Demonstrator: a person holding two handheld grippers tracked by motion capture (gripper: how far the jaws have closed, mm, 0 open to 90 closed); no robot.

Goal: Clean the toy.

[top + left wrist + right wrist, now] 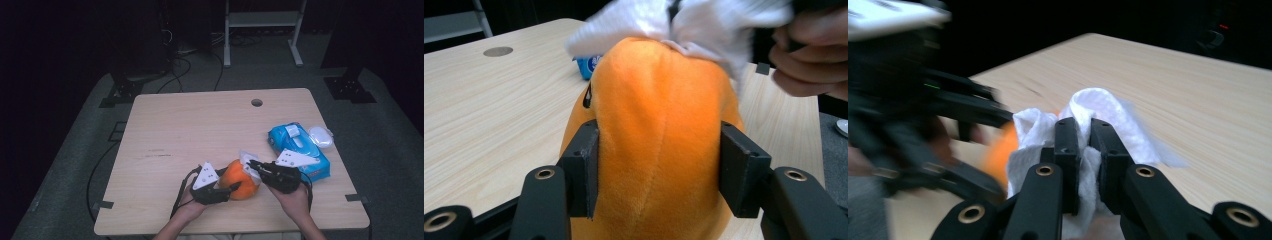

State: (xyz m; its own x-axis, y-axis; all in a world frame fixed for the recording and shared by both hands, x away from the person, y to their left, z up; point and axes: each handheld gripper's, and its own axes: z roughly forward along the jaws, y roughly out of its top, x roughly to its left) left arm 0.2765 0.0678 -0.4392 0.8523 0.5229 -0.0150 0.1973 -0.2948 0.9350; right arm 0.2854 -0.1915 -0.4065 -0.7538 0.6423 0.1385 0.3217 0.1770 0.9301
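A pale wooden rectangular table (200, 130) with a round cable hole (256, 102) near its far edge carries everything. On its right side lies a blue plastic pack of wet wipes (292, 142), partly covered by the grey plate of the right gripper, and just beside the pack's far end sits a clear oval plastic lid (321, 136); whether the two touch is hard to tell from above. Near the front edge, between the person's two hands, rests a round orange plush toy (241, 180), the nearest thing to the wipes pack but apart from it.

The left gripper (220, 190) comes at the toy from the left. In the left gripper view its two black pads (584, 167) press into the plush on either side, denting it, so the jaws stand about half closed with the toy clamped between them. The right gripper (255, 166) reaches in from the right, its jaws drawn narrow and pinching a crumpled white tissue (1098, 120), which lies against the top of the toy (659, 140).
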